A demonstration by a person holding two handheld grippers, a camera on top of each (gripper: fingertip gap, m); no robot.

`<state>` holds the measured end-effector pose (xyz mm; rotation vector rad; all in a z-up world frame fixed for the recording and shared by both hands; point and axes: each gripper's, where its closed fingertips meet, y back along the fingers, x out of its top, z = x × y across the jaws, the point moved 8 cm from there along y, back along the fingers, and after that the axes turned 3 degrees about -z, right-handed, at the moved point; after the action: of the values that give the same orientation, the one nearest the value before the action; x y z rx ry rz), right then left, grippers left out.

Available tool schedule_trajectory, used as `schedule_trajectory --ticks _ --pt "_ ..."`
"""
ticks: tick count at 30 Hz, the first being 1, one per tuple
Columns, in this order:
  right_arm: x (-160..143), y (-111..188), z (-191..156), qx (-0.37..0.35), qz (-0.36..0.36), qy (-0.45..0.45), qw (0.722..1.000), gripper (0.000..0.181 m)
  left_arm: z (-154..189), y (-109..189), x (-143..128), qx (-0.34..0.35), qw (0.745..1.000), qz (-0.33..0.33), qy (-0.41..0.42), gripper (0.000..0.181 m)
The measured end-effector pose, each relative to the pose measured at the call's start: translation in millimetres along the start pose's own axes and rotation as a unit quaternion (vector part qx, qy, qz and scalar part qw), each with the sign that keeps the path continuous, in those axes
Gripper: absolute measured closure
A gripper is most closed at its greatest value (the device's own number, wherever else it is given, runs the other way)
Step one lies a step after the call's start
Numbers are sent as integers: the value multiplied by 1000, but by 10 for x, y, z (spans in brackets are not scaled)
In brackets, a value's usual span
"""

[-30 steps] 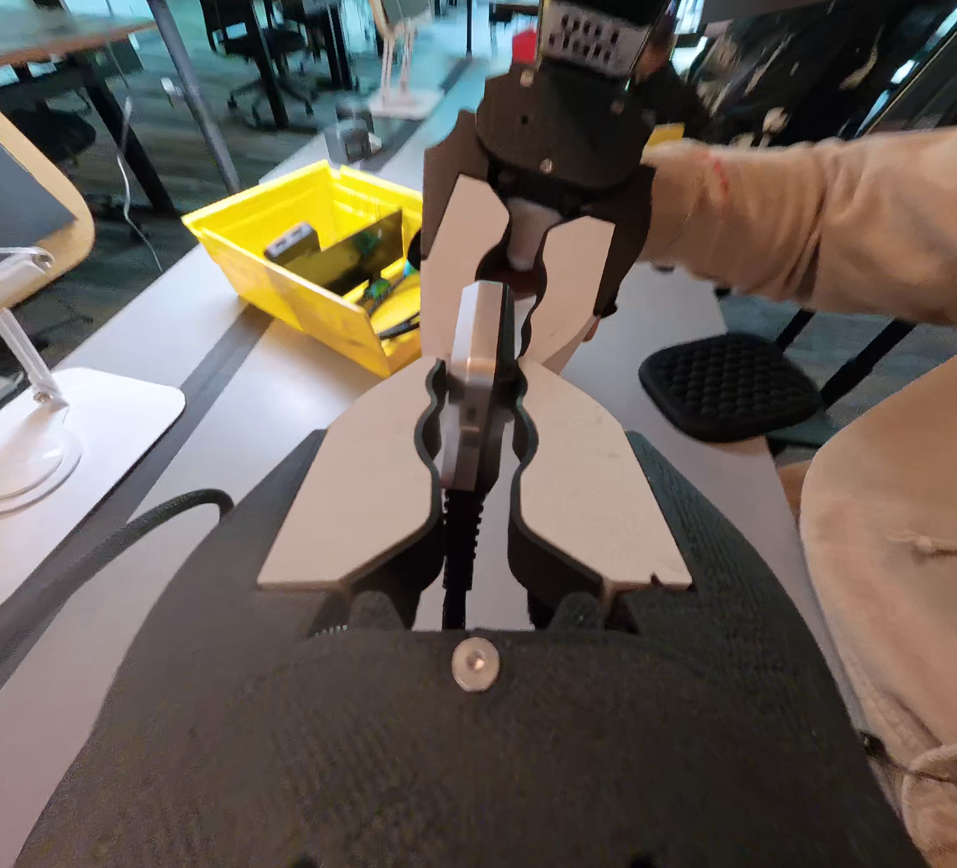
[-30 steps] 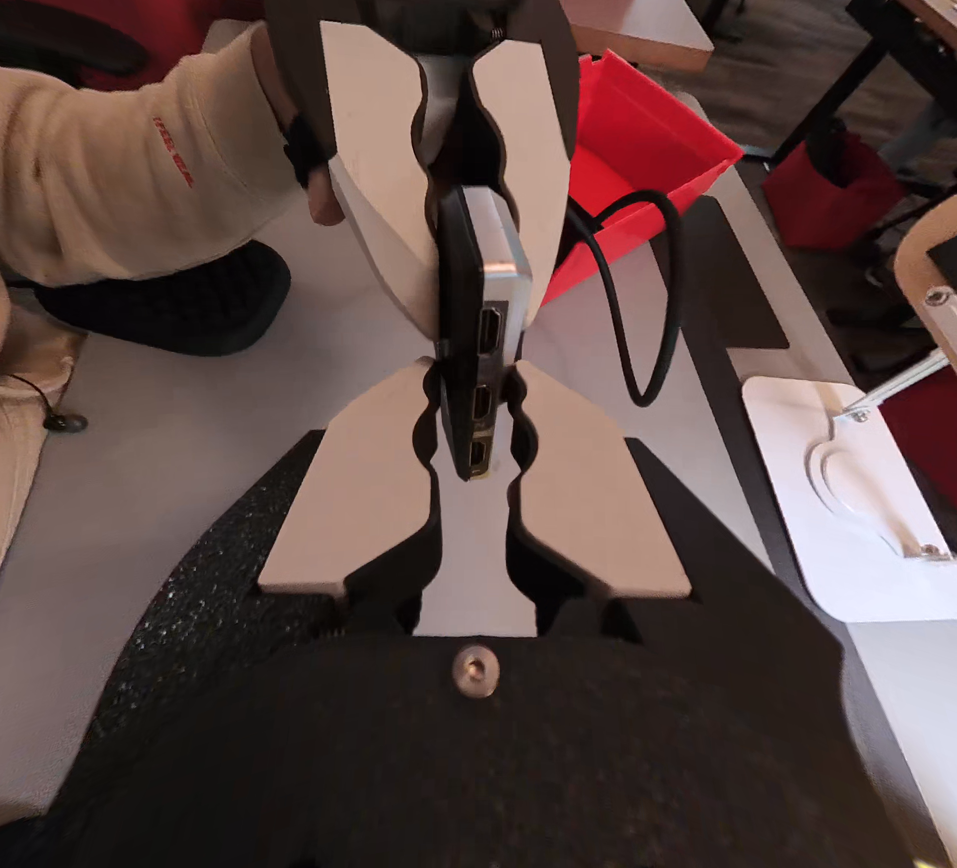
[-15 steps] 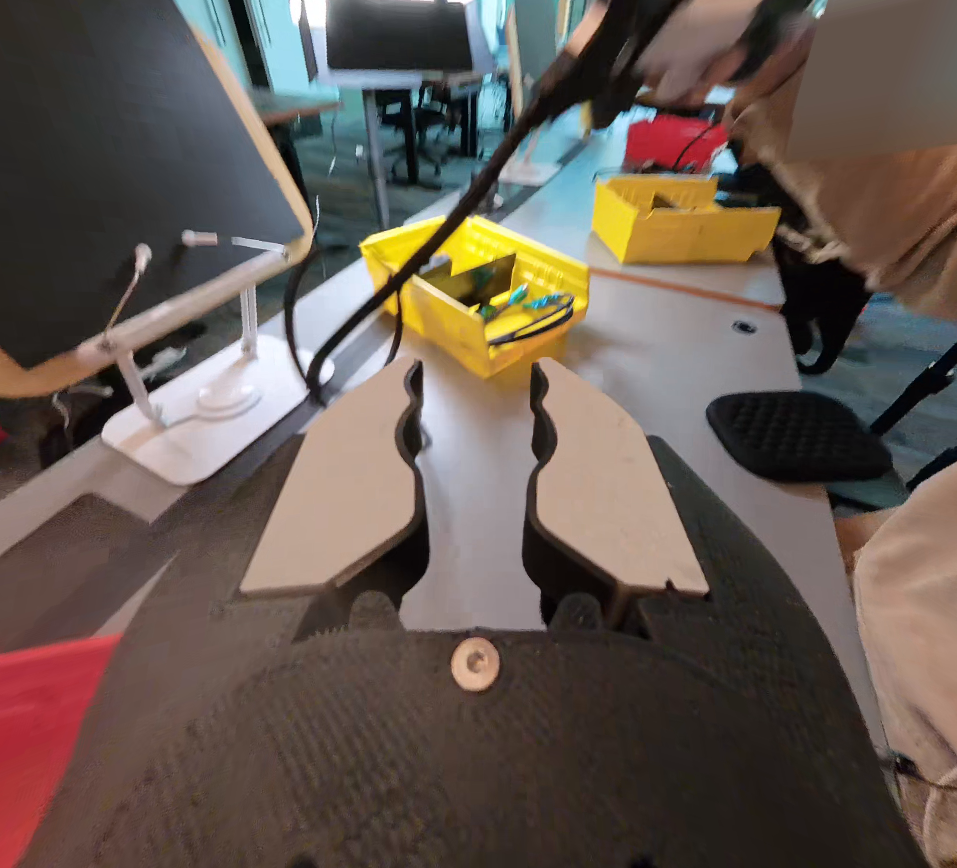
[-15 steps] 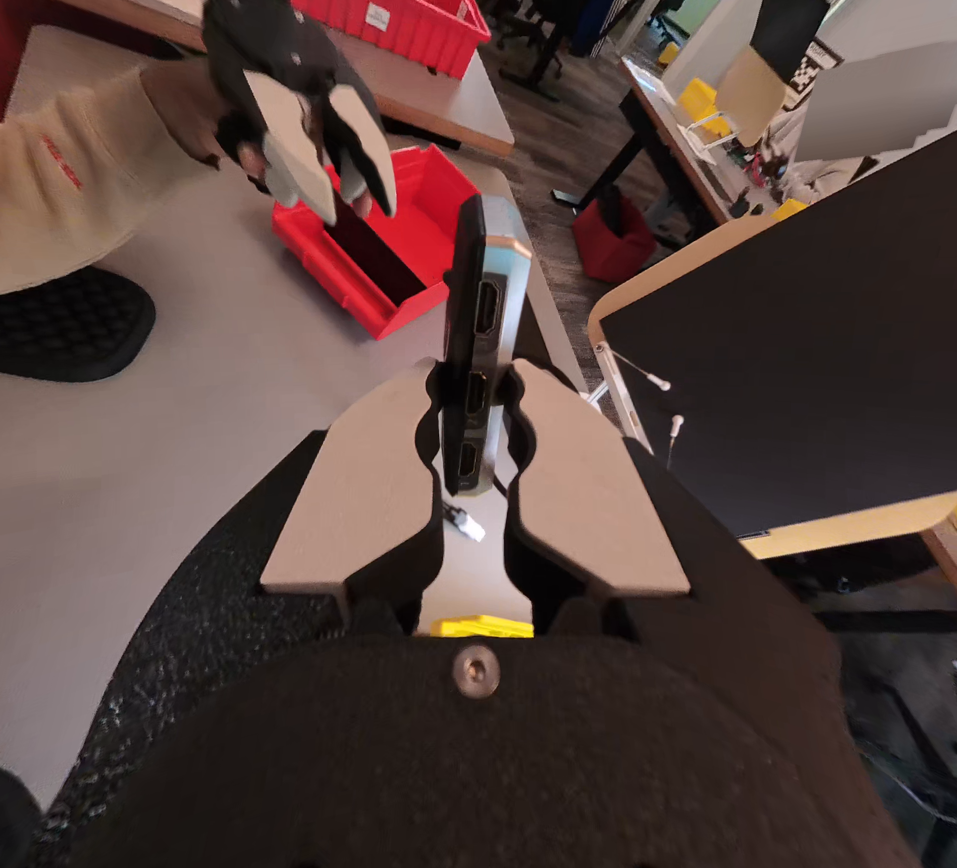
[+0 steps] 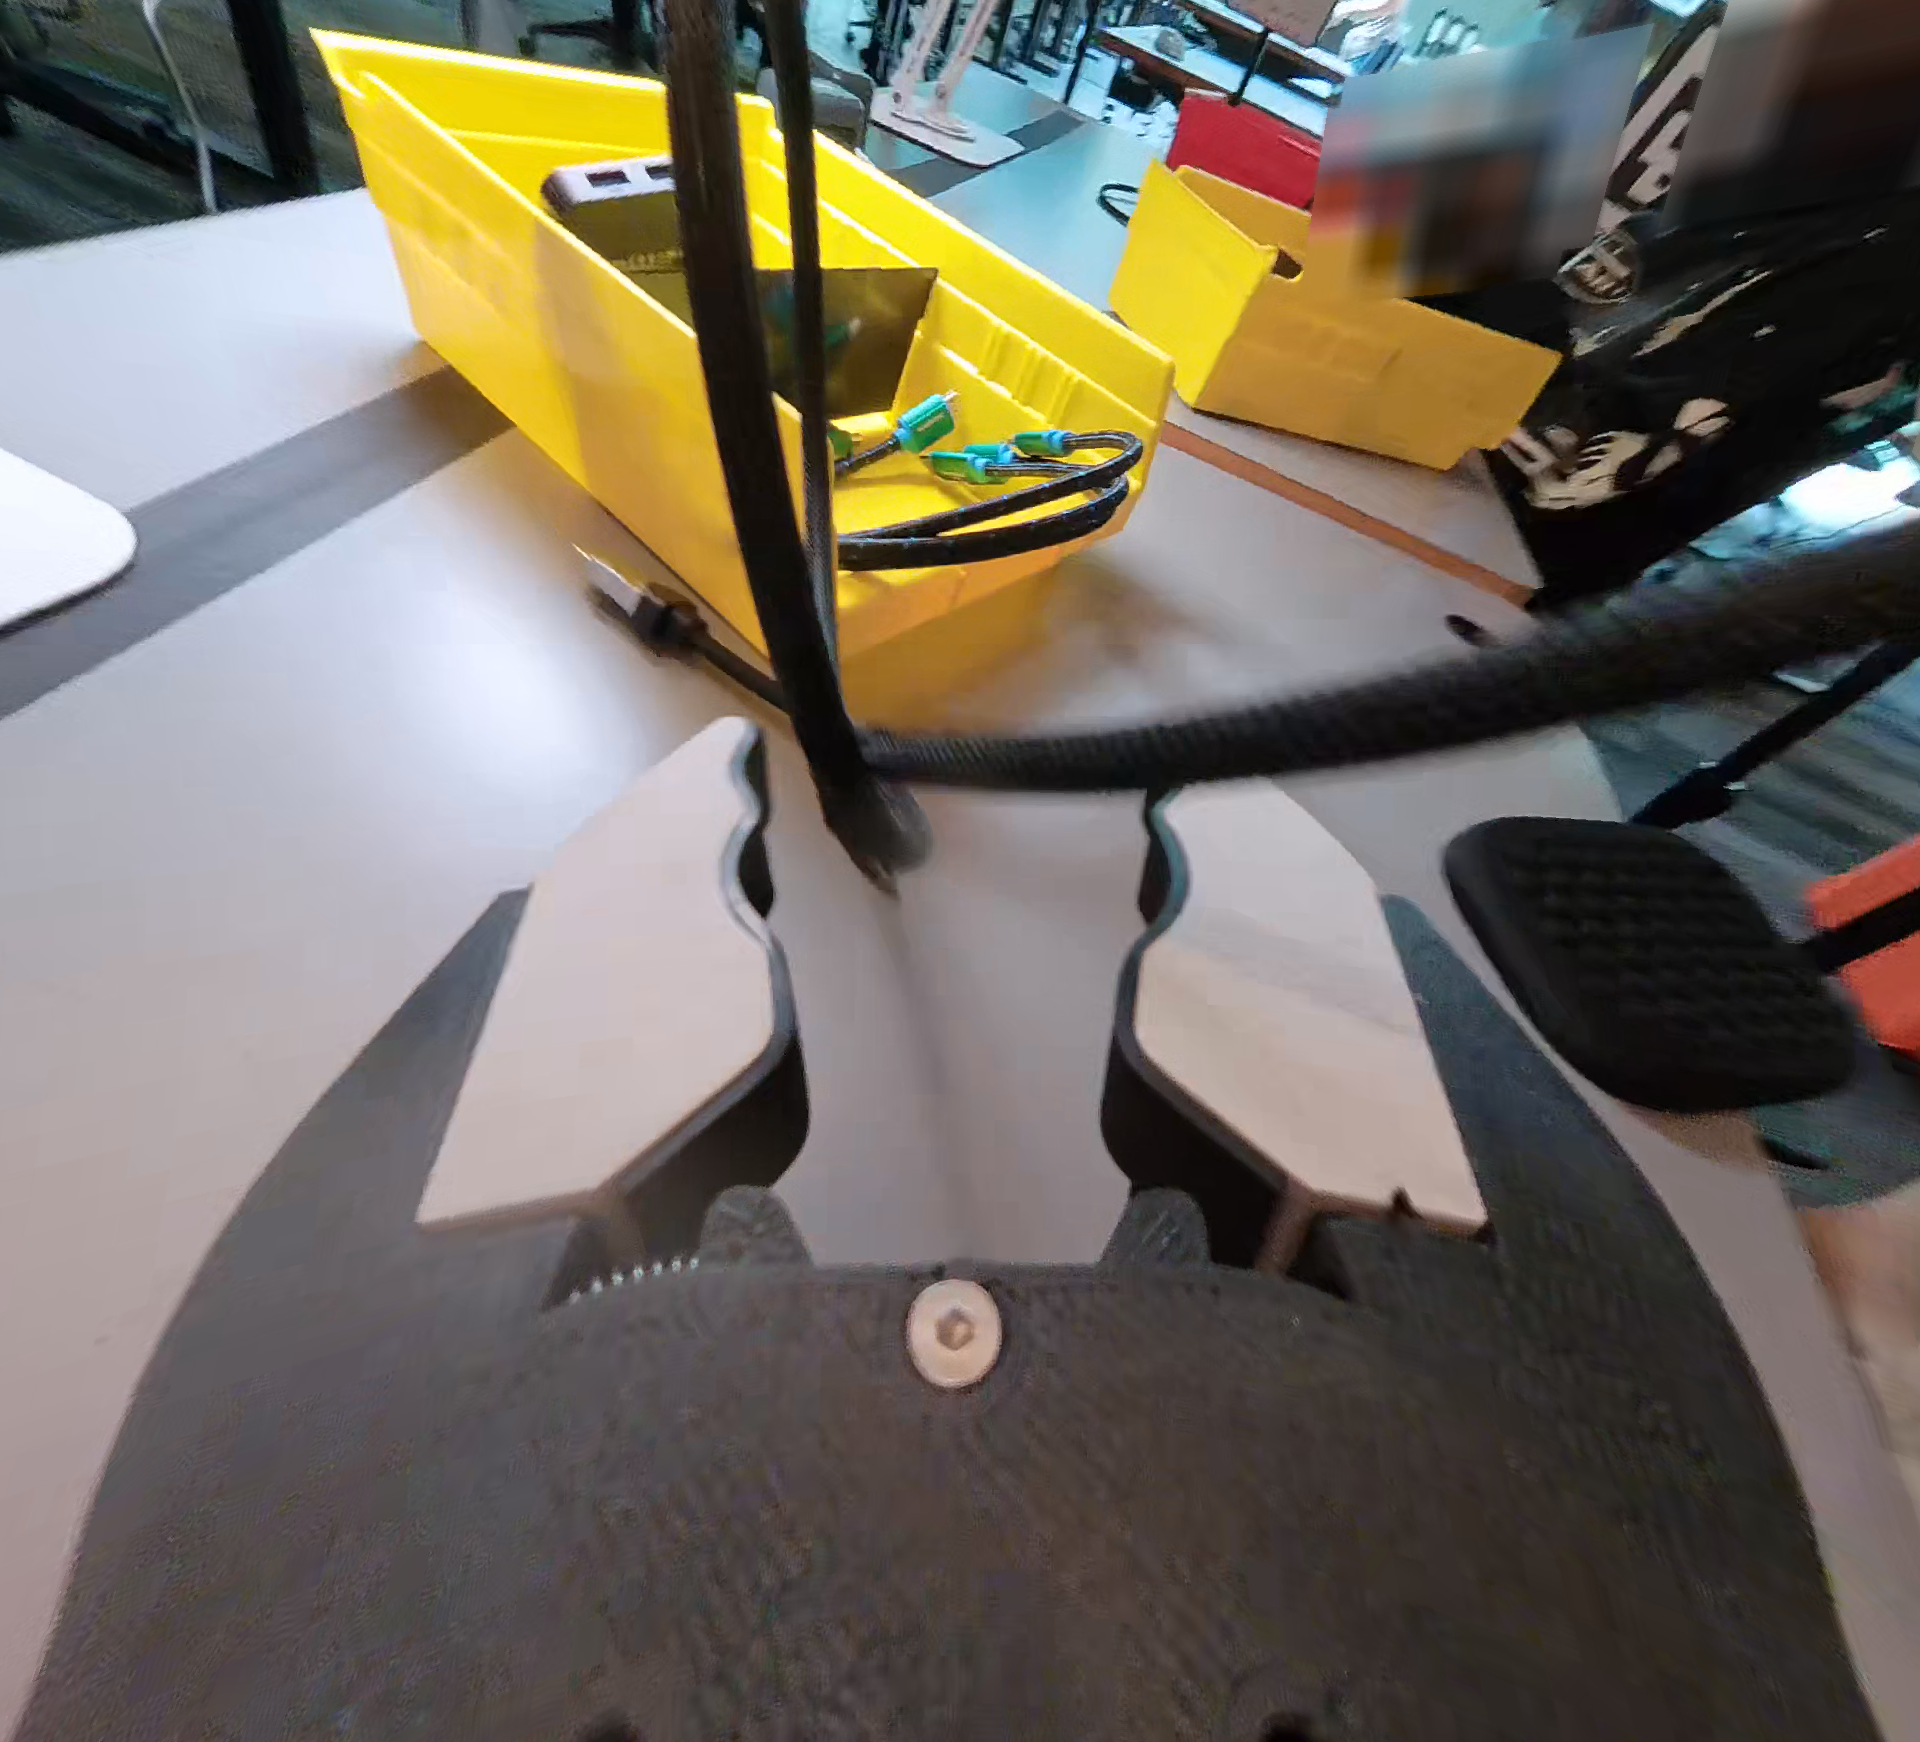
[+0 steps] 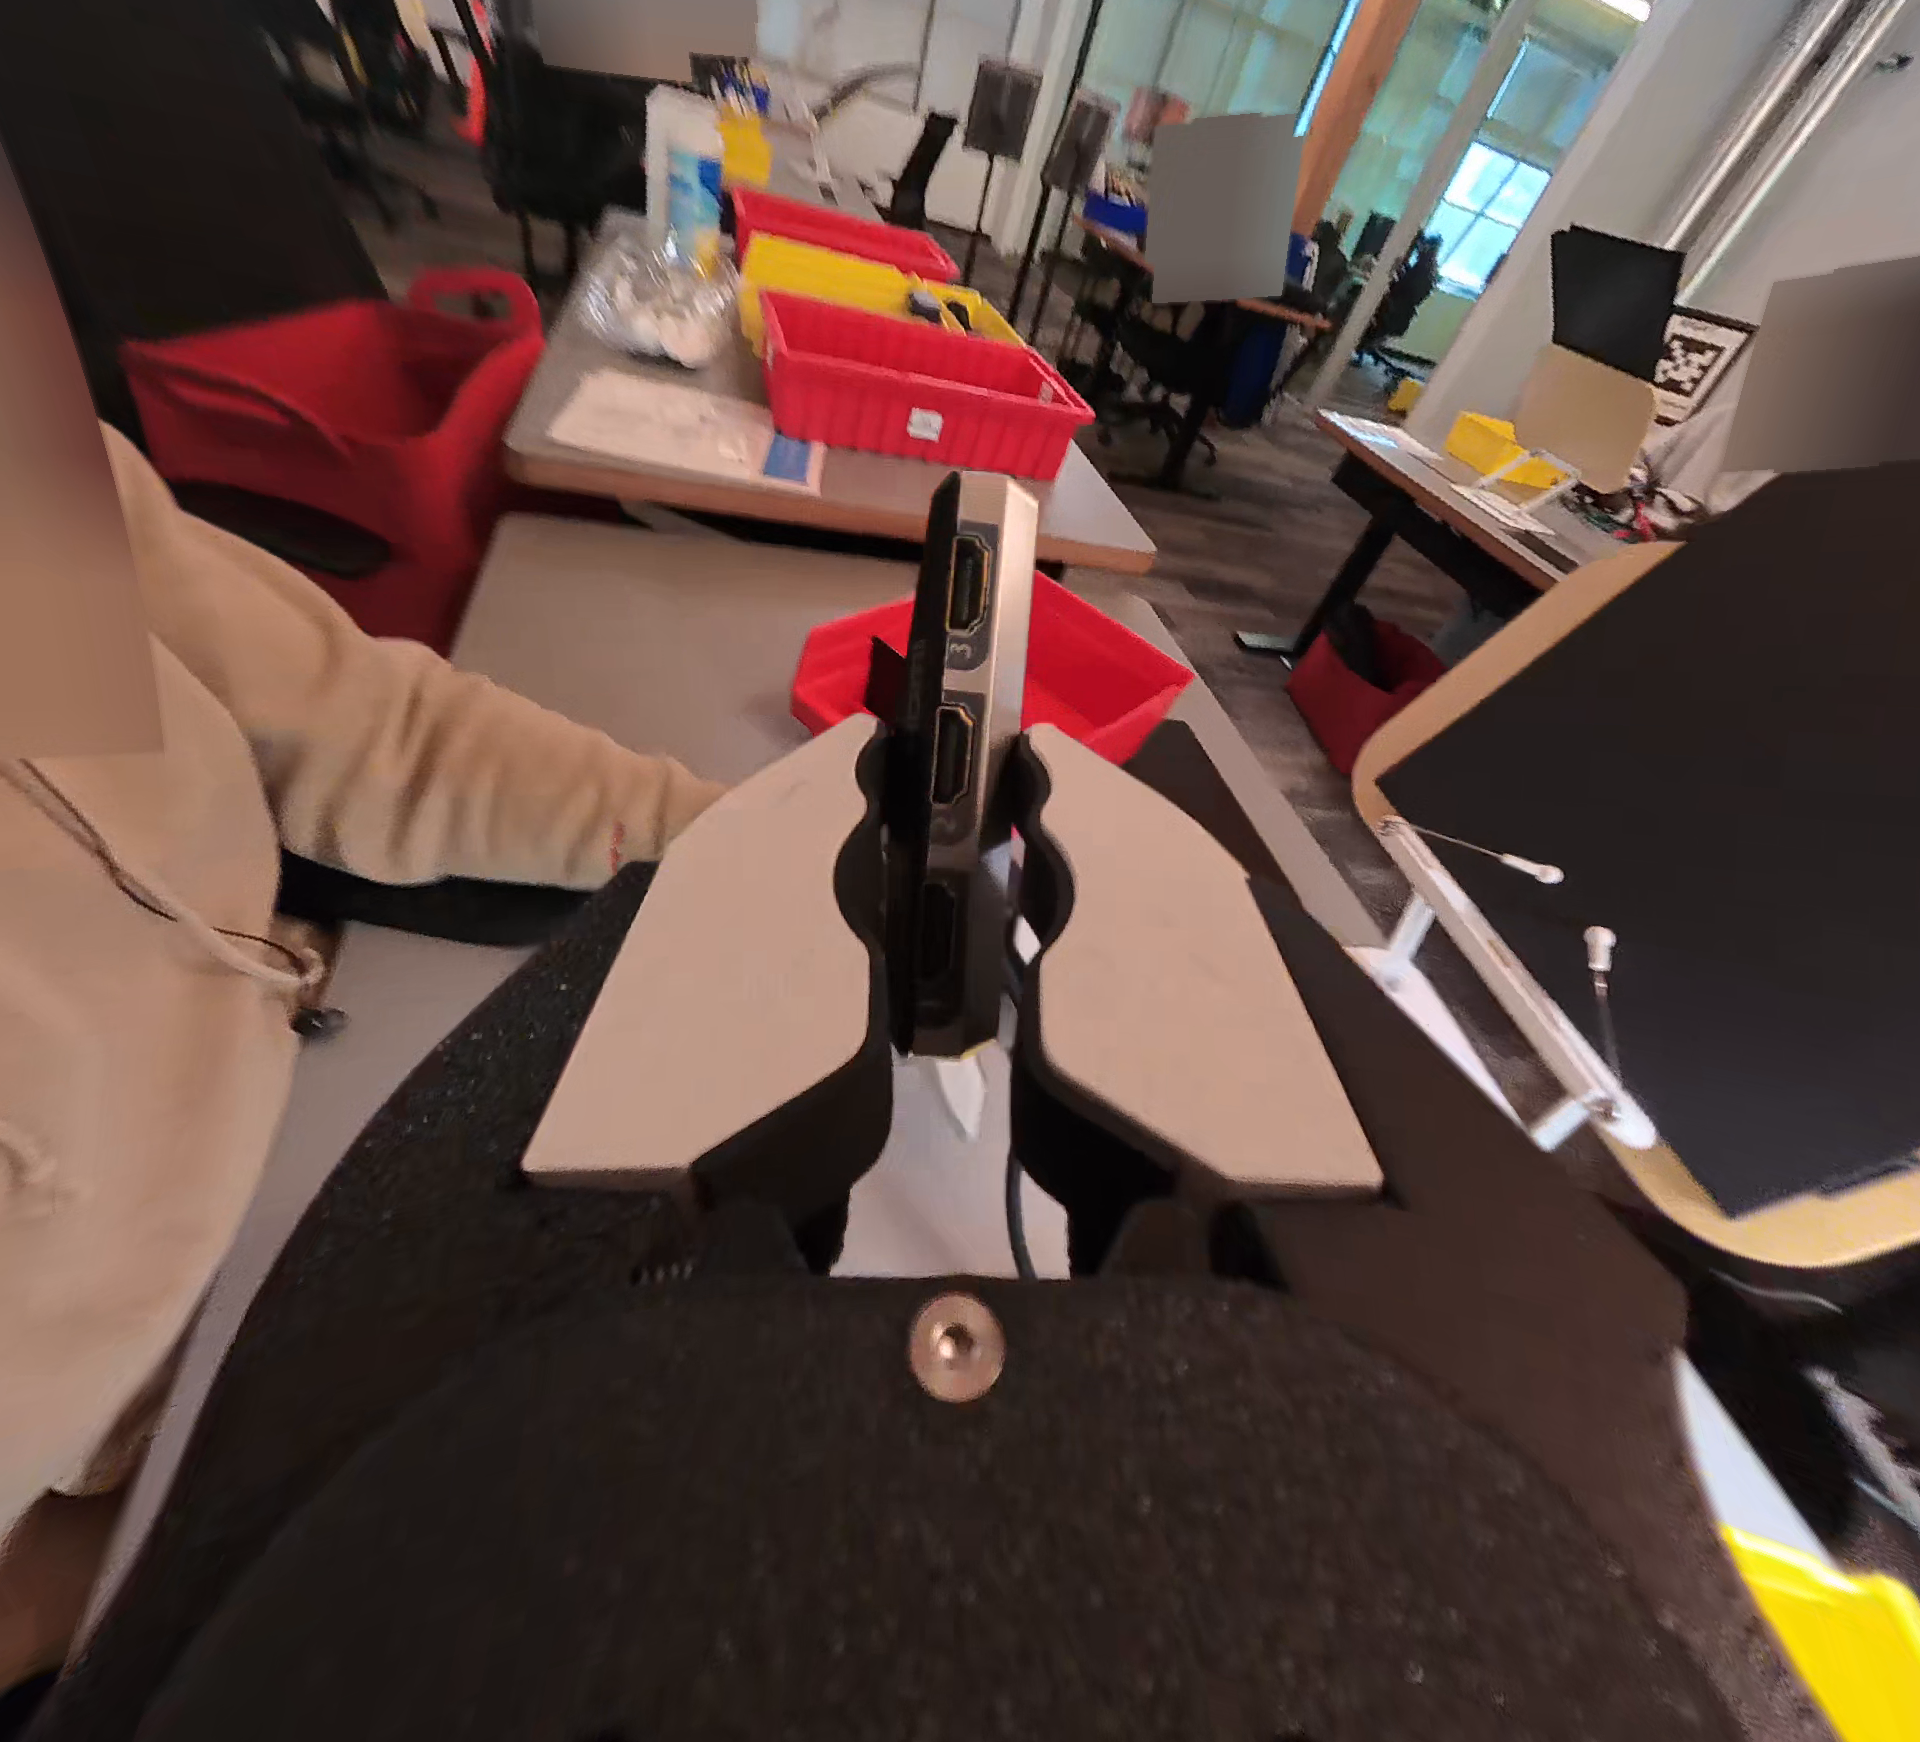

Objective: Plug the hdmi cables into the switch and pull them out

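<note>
Your left gripper (image 5: 951, 819) stands released over the grey table (image 5: 260, 757), jaws wide apart and holding nothing; only its view shows the braided black hdmi cable (image 5: 1247, 742), looping down from above to touch the table just ahead of the fingertips, then running off to the right. Beyond it a yellow bin (image 5: 644, 404) holds a dark box and one coil of green-tipped cable, and a loose plug (image 5: 634, 596) lies at its near wall. A second yellow bin (image 5: 1299, 342) sits farther right. Bare table lies left of the jaws. Your right gripper (image 6: 951, 799) is clenched on the switch (image 6: 961, 757), held edge-up with three ports showing, a red bin (image 6: 1101, 684) behind it
</note>
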<state>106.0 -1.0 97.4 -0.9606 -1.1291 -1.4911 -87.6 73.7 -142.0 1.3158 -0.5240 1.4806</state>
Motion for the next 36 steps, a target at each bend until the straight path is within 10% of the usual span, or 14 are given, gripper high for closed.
schedule_trajectory --ticks 5,17,36 --pt "-348 228 28 -8 26 -59 998 159 29 124 66 62 994 27 -89 165" --pt "-2096 7 120 -22 -134 -201 970 153 295 640 371 -10 985 21 -169 173" --pt "-2614 -378 -368 134 -117 -272 946 167 228 730 473 118 978 0 -172 175"
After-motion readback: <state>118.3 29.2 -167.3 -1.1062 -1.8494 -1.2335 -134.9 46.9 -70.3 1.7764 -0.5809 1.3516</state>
